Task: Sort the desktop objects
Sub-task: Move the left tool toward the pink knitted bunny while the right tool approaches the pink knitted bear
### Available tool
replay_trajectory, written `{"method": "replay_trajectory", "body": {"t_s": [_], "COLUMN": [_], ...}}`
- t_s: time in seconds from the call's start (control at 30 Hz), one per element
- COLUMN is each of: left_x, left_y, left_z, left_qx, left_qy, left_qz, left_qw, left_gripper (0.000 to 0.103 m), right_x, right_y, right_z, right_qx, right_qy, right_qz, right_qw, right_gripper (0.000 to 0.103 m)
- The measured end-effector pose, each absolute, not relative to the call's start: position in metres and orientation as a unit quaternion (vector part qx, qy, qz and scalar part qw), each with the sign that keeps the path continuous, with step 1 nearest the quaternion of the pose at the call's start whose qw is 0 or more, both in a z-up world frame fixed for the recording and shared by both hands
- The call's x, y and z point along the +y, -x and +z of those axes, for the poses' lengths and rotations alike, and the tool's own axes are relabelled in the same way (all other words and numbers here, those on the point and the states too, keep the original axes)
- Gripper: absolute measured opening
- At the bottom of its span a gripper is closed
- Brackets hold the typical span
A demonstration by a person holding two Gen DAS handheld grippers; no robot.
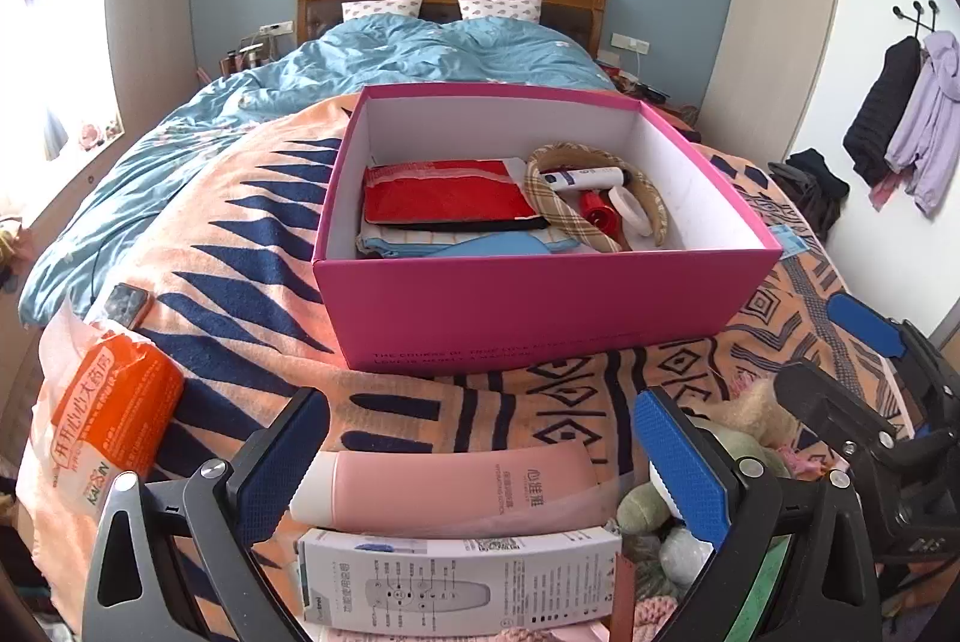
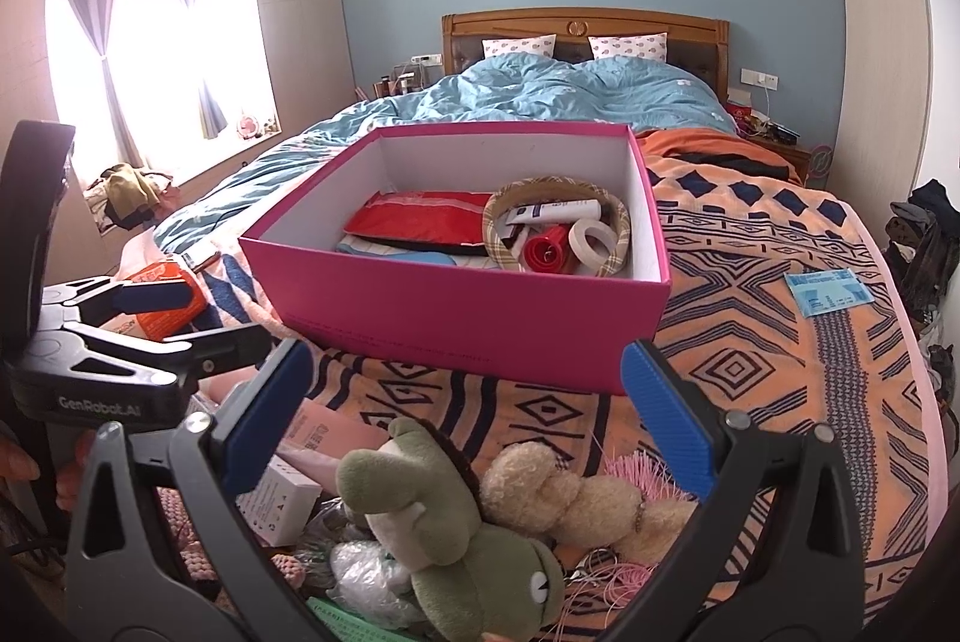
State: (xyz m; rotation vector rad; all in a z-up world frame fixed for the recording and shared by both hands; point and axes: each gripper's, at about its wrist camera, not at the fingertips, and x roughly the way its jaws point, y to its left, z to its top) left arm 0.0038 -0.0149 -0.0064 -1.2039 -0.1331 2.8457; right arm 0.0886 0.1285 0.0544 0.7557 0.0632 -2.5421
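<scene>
A pink box (image 1: 540, 306) (image 2: 468, 306) stands open on the patterned blanket. It holds a red pouch (image 1: 444, 192), a plaid hairband (image 1: 558, 210), a white tube (image 1: 582, 177), a red roll (image 1: 597, 213) and white tape (image 1: 630, 213). My left gripper (image 1: 480, 468) is open around a pink lotion tube (image 1: 450, 486), just above a white remote-control carton (image 1: 462, 582). My right gripper (image 2: 468, 414) is open above a green frog plush (image 2: 444, 534) and a beige plush (image 2: 570, 498). The left gripper also shows in the right wrist view (image 2: 180, 318).
An orange-and-white packet (image 1: 108, 420) and a phone (image 1: 126, 303) lie left of the box. A blue card (image 2: 828, 291) lies on the blanket to the right. Pink yarn, a plastic bag and a small white box (image 2: 282, 504) clutter the near edge. A blue duvet covers the bed beyond.
</scene>
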Motion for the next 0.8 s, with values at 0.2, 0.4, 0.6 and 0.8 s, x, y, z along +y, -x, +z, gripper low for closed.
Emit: {"method": "replay_trajectory", "body": {"t_s": [0.2,0.4,0.6,0.8], "left_x": [-0.023,-0.035,-0.044,-0.051], "left_y": [-0.013,-0.02,-0.029,-0.032], "left_z": [-0.003,-0.001,-0.003,-0.004], "left_qx": [-0.041,-0.045,-0.041,-0.046], "left_qy": [0.383,0.388,0.391,0.396], "left_qz": [0.922,0.92,0.919,0.916], "left_qw": [0.03,0.027,0.028,0.038], "left_gripper": [0.103,0.103,0.103,0.103], "right_x": [0.13,0.131,0.133,0.142], "right_y": [-0.089,-0.092,-0.095,-0.096], "right_z": [0.053,0.052,0.054,0.056], "right_qx": [0.022,0.026,0.028,0.03], "right_qy": [-0.281,-0.285,-0.289,-0.293], "right_qz": [-0.926,-0.922,-0.916,-0.915], "right_qw": [0.25,0.26,0.277,0.274], "right_gripper": [0.103,0.103,0.103,0.103]}}
